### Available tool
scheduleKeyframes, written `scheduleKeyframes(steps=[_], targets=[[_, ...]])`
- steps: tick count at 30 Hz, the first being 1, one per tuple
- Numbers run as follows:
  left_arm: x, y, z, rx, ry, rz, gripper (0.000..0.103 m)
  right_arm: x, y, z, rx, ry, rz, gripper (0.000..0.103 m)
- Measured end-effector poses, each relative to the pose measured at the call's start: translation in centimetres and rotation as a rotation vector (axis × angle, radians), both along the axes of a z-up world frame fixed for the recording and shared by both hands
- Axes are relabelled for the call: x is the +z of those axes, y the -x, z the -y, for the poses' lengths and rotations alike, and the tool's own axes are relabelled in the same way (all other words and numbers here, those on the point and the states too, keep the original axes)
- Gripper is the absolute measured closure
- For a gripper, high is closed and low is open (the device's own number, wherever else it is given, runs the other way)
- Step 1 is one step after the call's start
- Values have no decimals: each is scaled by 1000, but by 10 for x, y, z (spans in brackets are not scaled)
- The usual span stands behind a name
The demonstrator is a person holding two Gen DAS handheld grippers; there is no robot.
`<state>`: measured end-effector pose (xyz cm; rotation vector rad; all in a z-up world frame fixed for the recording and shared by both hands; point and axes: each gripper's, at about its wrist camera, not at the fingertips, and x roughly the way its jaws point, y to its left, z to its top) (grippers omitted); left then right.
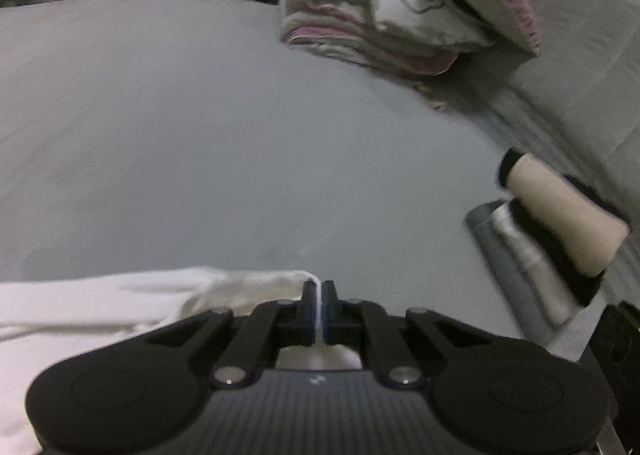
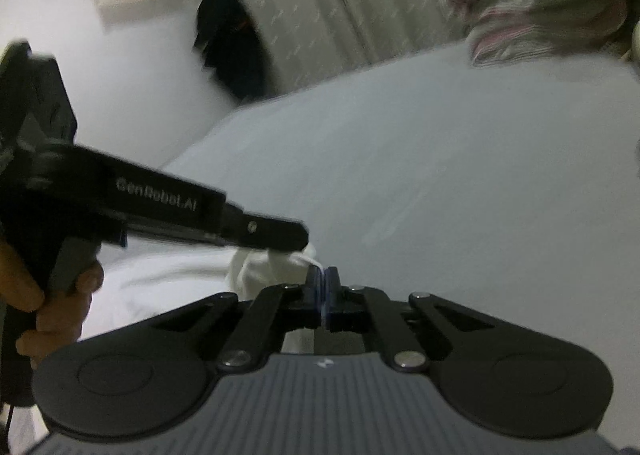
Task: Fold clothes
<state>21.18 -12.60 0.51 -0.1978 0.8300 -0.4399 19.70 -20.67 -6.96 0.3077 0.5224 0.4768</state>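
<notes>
White cloth (image 1: 120,307) lies at seven o'clock in the left wrist view on a grey bed (image 1: 240,143); the left gripper (image 1: 319,291) is pinched closed on its edge. Only this view shows a folded grey-and-beige stack (image 1: 552,239) at three o'clock and rumpled bedding (image 1: 384,7) at one o'clock.

Right wrist view: the right gripper (image 2: 322,279) is likewise clamped on the white cloth, while a hand (image 2: 60,303) at nine o'clock holds the other gripper.

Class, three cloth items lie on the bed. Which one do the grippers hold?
The white garment, pinched by both the left gripper and right gripper. The pink-trimmed blanket and grey folded stack lie untouched.
</notes>
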Motion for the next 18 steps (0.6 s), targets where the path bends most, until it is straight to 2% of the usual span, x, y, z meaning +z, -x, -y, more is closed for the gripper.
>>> scheduleKeyframes(steps=[6, 12, 14, 16, 18], targets=[[6, -17, 28, -21, 28, 32, 101, 9, 6, 23, -145, 9, 87, 101], [13, -23, 39, -14, 65, 58, 101, 11, 5, 35, -195, -37, 124, 101], [18, -16, 32, -1, 69, 84, 101, 13, 1, 35, -196, -50, 121, 99], [22, -7, 25, 5, 77, 103, 101, 16, 1, 40, -204, -64, 111, 88], [23, 3, 16, -1, 87, 104, 101, 17, 2, 47, -206, -74, 87, 88]])
